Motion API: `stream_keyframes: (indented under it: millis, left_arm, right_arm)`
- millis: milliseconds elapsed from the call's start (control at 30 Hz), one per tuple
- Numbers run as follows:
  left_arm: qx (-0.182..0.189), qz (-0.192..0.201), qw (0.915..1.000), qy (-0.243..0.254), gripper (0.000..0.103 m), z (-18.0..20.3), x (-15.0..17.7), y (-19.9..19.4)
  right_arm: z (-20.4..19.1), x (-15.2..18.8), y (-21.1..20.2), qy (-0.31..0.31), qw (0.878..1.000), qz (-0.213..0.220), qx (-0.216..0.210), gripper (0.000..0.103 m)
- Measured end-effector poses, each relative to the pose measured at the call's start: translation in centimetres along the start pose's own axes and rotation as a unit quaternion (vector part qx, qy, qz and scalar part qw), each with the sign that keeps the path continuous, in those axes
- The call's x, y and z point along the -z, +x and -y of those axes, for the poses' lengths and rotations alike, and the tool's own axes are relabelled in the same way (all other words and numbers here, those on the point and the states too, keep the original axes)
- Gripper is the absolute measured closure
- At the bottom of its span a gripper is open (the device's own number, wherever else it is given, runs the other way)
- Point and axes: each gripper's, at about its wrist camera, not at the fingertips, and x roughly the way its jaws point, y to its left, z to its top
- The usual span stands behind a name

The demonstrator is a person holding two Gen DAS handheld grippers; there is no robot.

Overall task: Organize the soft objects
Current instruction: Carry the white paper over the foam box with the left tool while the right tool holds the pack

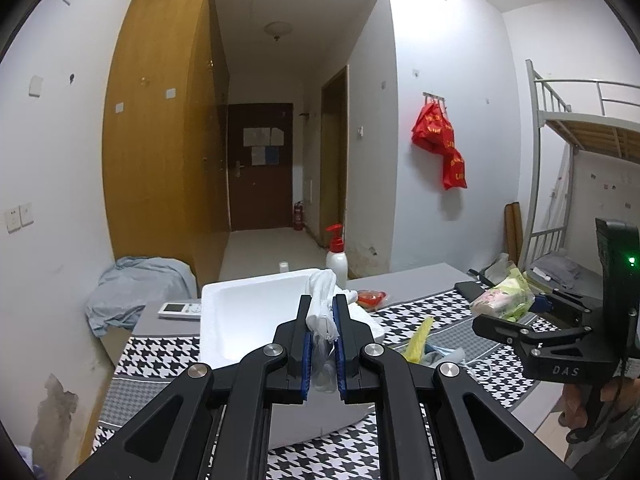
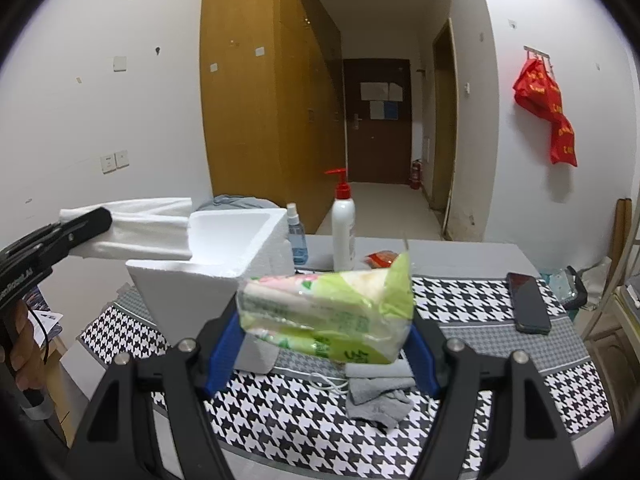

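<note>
Left hand-held gripper [image 1: 320, 322] is clenched on a white plastic bag [image 1: 322, 300], held over the foam box [image 1: 240, 312] just ahead. Right hand-held gripper [image 2: 326, 330] clamps a green tissue pack [image 2: 326, 312] crosswise, box to its left. "DAS" reads on the right tool; pack print illegible.

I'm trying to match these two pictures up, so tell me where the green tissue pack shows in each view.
Left wrist view: the green tissue pack sits at right of centre, held in the right tool above the checked cloth.
Right wrist view: it fills the lower centre, gripped between the blue pads.
Shared landmark: the white foam box, with the red-pump bottle behind it.
</note>
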Motion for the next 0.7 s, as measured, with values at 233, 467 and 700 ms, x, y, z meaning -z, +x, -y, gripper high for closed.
stream_keyframes:
  millis: [233,467,700]
  left_arm:
    - [-0.005,-0.011,0.9999,-0.003,0.093,-0.5,-0.6,0.7]
    - [-0.006,-0.020,0.9998,0.001,0.093,-0.9,-1.1,2.2]
    - [-0.009,-0.032,0.9994,0.000,0.093,-1.5,-1.2,3.8]
  right_arm:
    - [-1.0,-0.6,1.0,-0.010,1.000,0.001,-0.022,0.027]
    - [-2.0,-1.1,2.2,-0.020,0.999,-0.003,-0.036,0.027]
    - [-3.1,-1.3,2.9,-0.031,0.998,-0.006,-0.054,0.027]
